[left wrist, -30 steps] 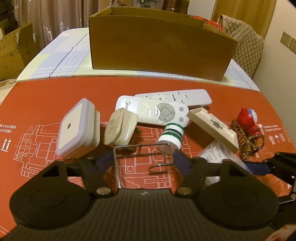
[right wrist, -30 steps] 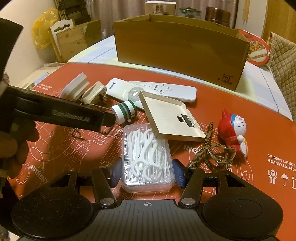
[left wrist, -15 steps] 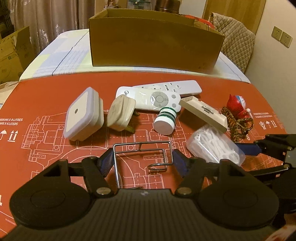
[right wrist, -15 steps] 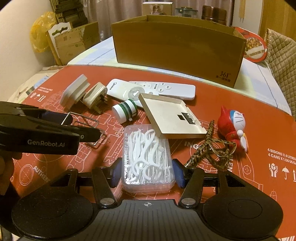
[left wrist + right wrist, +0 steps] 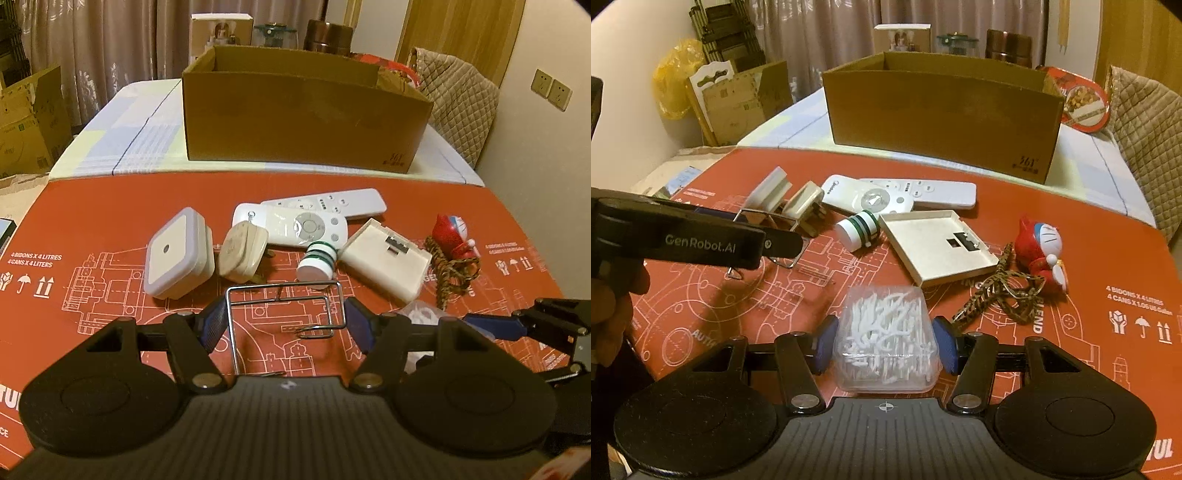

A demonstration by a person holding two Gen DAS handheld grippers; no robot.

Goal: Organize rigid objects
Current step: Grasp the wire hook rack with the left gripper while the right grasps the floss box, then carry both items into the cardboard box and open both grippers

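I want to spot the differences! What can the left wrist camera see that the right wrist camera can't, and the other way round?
Only the left wrist view shows the wall sockets and the square top of the night light.

Only the right wrist view shows the yellow bag, the person's hand and the whole clear box of floss picks squeezed in the right tongs.

Both show the cardboard box, two remotes, the green-striped spool, the red toy and the wire rack pinched in the left tongs.

"GenRobot.AI" on left gripper (image 5: 768, 225); "361°" on cardboard box (image 5: 1028, 162)
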